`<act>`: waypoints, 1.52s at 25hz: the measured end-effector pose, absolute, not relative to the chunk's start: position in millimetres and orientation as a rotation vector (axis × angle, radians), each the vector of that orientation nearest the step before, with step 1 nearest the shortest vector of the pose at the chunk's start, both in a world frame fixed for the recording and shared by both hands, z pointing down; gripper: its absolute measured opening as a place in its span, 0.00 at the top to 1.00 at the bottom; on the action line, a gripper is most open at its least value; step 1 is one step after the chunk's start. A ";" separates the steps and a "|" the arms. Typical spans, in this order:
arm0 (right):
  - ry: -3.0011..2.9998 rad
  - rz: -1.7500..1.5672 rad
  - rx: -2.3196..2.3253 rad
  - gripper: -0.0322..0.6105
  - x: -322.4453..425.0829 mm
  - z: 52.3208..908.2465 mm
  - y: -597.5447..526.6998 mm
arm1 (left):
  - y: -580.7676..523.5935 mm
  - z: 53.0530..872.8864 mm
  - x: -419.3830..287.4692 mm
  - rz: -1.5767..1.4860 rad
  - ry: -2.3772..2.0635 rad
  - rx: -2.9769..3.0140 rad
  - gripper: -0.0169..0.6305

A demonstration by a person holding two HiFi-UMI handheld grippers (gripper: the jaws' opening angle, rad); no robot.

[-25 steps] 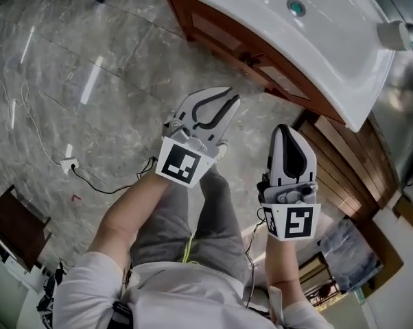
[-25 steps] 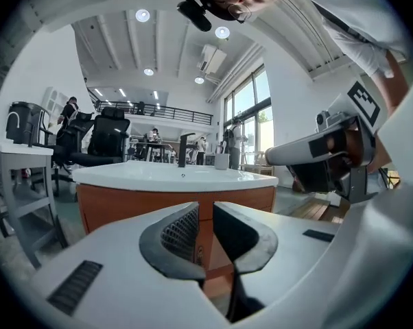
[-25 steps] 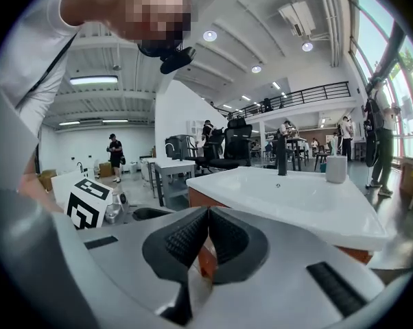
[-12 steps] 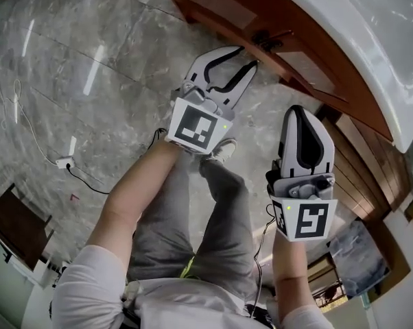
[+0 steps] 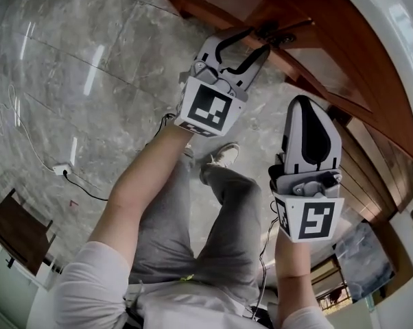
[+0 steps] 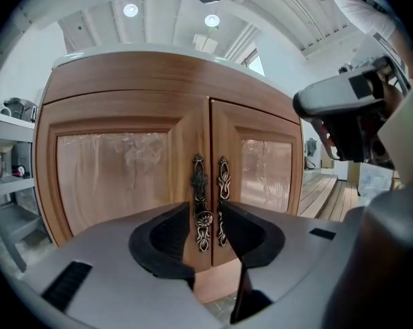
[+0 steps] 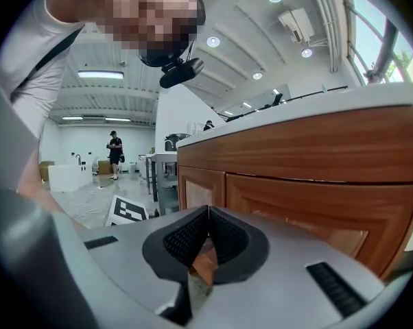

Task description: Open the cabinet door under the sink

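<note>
The wooden cabinet [image 6: 124, 177] under the white sink [image 5: 402, 43] has two closed doors with frosted panels. Two ornate metal handles [image 6: 201, 208] hang side by side at the seam; in the head view the handles [image 5: 283, 34] lie just past my left gripper [image 5: 258, 38]. That left gripper [image 6: 210, 237] faces the seam, its jaws opening wide with nothing between them, short of the handles. My right gripper [image 5: 300, 105] hangs lower and to the right, beside the cabinet. In its own view the right gripper [image 7: 207, 219] is shut on nothing.
Grey marble floor [image 5: 90, 81] stretches to the left, with a cable and socket [image 5: 61, 170] on it. The person's legs and shoe [image 5: 223, 155] are below the grippers. A slatted wooden platform [image 5: 371, 177] lies right of the cabinet. A shelf unit [image 6: 11, 184] stands at its left.
Both grippers have sunk and come closer to the cabinet doors. The left jaws have spread from a narrow gap to wide. The sink top has slid out of the head view.
</note>
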State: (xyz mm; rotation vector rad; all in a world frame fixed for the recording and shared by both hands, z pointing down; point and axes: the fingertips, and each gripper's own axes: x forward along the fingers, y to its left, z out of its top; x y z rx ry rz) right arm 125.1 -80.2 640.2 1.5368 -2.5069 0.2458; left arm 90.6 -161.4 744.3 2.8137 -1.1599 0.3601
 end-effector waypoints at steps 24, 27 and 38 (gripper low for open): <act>-2.571 0.210 1.544 0.90 104.2 671.2 -110.1 | -154.8 760.7 84.9 0.336 -1.073 2.928 0.84; -2.562 0.221 1.549 0.90 105.1 676.4 -112.6 | -147.6 757.2 78.5 0.344 -1.055 2.928 0.84; -2.513 0.218 1.569 0.90 102.5 700.7 -132.0 | -128.8 757.3 62.4 0.360 -1.004 2.925 0.84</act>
